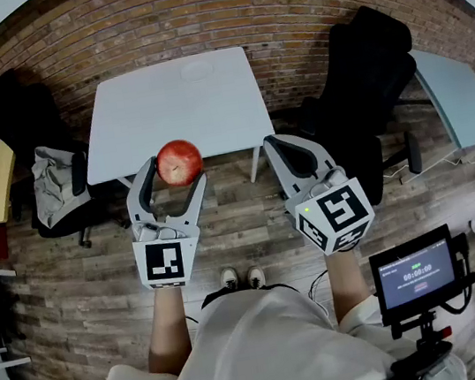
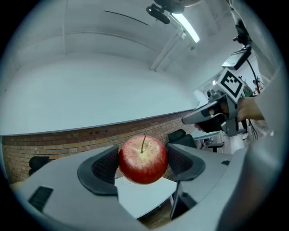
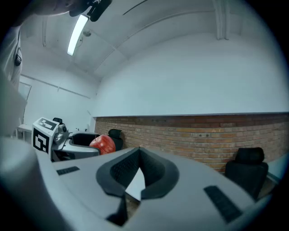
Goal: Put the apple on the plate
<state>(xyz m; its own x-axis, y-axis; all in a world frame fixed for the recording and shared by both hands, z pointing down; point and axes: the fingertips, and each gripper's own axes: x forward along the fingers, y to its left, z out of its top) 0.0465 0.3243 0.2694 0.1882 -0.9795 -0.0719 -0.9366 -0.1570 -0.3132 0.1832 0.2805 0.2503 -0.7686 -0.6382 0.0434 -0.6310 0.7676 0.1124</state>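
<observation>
A red apple (image 1: 179, 163) with a thin stem is held in the air in front of the white table (image 1: 138, 129). My left gripper (image 1: 173, 175) is shut on it, one dark pad pressed to each side of the apple (image 2: 143, 159). Far back on the table lies a white plate (image 1: 197, 70), faint against the tabletop. My right gripper (image 1: 280, 144) hovers to the right at about the same height, with its jaws shut and nothing between them. In the right gripper view its fingertips (image 3: 139, 154) meet, and the apple (image 3: 103, 143) shows at the left.
Black office chairs stand at the table's left (image 1: 25, 120) and right (image 1: 371, 74); the left one has grey cloth (image 1: 53, 182) on it. A brick wall (image 1: 218, 9) runs behind the table. A second light table (image 1: 460, 100) is at the right, and a small screen (image 1: 416, 273) at the lower right.
</observation>
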